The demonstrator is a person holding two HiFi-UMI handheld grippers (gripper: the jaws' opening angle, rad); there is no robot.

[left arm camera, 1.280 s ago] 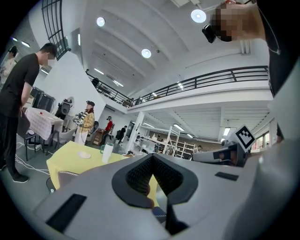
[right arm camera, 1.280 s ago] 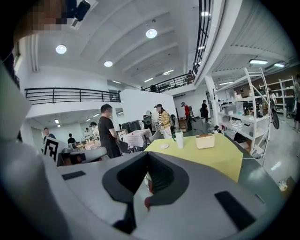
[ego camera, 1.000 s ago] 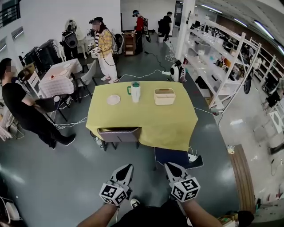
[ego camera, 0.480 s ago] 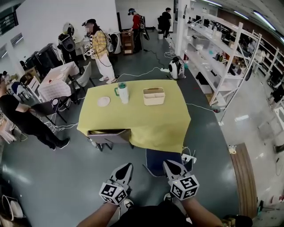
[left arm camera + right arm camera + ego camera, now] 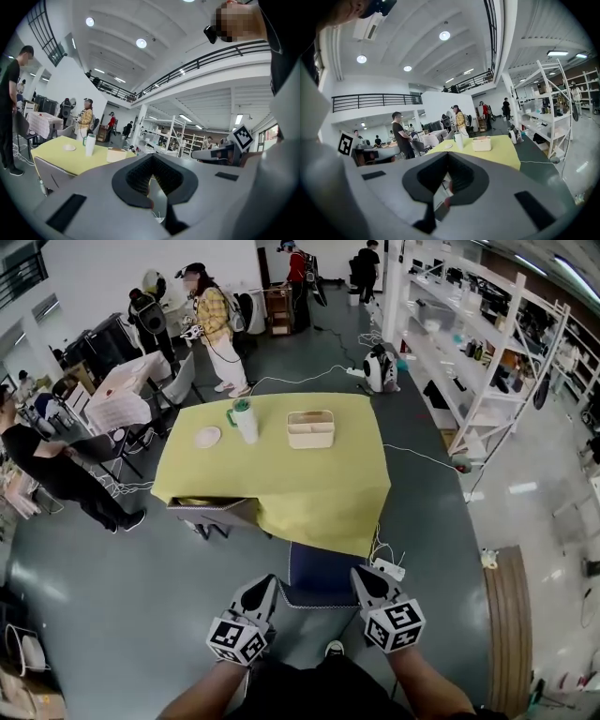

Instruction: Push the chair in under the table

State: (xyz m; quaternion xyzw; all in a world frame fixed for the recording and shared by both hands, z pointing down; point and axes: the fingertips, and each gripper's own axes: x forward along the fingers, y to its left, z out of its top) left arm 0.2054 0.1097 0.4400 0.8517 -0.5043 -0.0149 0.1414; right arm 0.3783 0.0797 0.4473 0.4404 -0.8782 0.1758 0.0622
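Observation:
The table (image 5: 281,493) wears a yellow cloth, and a chair with a blue seat (image 5: 319,570) stands at its near edge, partly under the hanging cloth. My left gripper (image 5: 265,584) is shut and empty, its tip at the seat's near left corner. My right gripper (image 5: 362,576) is shut too, beside the near right corner. Whether either touches the chair I cannot tell. In the left gripper view the shut left gripper (image 5: 151,180) points toward the table (image 5: 51,152). In the right gripper view the right gripper (image 5: 447,177) points the same way at the table (image 5: 501,149).
A grey chair (image 5: 217,514) is tucked at the table's left side. A plate (image 5: 208,436), a white jug (image 5: 246,420) and a cream basket (image 5: 310,428) stand on the cloth. A power strip (image 5: 388,568) lies by the right gripper. People stand left and behind; shelving (image 5: 487,362) runs along the right.
Both grippers have come forward toward the table, still shut. The blue-seated chair, which was well ahead of them, now lies between their tips.

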